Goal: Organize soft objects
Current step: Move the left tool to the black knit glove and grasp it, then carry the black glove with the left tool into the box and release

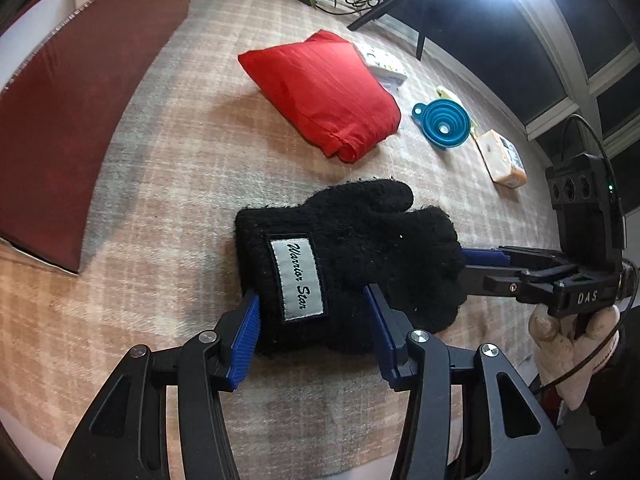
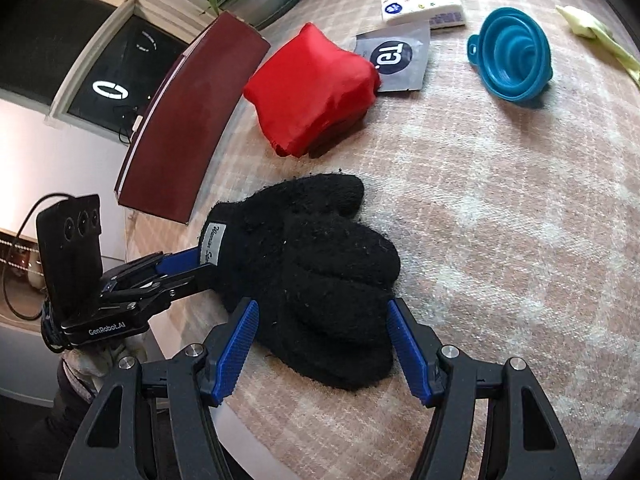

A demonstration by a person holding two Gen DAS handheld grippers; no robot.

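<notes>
On the plaid-covered desk (image 1: 168, 184), near the red cushion (image 1: 320, 92), lies the black glove (image 1: 344, 256); the left gripper (image 1: 312, 332) straddles its cuff, the right gripper (image 2: 322, 344) its fingers, both wide; judged pre-grasp: closing together comes next

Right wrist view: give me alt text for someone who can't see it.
Open right gripper straddles the fingertip end of a black knit glove on a plaid cloth; the left gripper meets its cuff. Beyond lie a red fabric bundle and teal collapsible funnel.
</notes>
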